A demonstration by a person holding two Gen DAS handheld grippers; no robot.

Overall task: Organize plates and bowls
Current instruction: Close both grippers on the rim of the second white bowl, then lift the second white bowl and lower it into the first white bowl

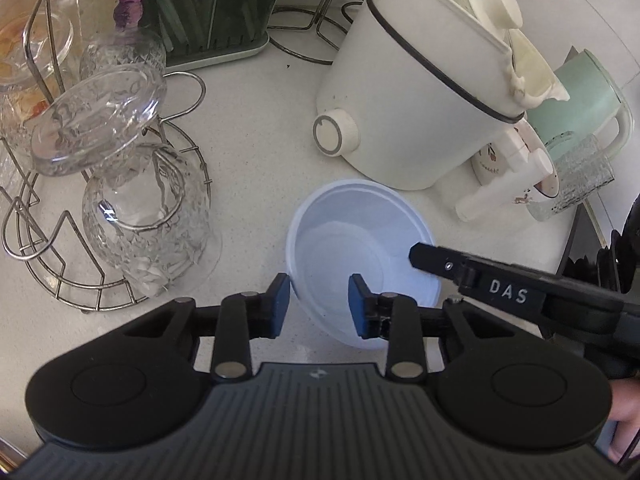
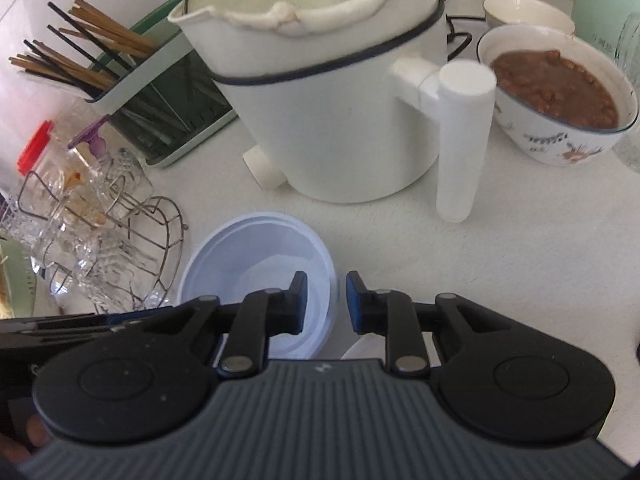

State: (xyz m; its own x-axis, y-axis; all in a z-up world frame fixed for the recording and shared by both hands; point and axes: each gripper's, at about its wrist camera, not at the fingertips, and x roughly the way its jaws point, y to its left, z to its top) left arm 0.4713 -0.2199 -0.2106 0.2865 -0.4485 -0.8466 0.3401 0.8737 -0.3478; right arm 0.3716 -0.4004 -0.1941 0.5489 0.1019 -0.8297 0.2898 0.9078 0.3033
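Note:
A pale blue plastic bowl [image 1: 360, 248] sits empty on the white counter; it also shows in the right wrist view [image 2: 256, 252]. My left gripper [image 1: 319, 304] is open, its jaws straddling the bowl's near-left rim. My right gripper [image 2: 327, 302] is open, its jaws straddling the bowl's right rim; one of its fingers [image 1: 440, 260] reaches over the bowl in the left wrist view. A floral bowl [image 2: 560, 92] full of brown bean soup and a cream bowl [image 2: 524, 10] stand at the far right.
A white electric pot [image 1: 416, 96] with a side handle [image 2: 460, 140] stands just behind the blue bowl. A wire rack [image 1: 104, 200] with upturned glasses is at the left. A green chopstick holder [image 2: 156, 92], a mint mug [image 1: 588, 100] and a textured glass [image 1: 576, 176] crowd the back.

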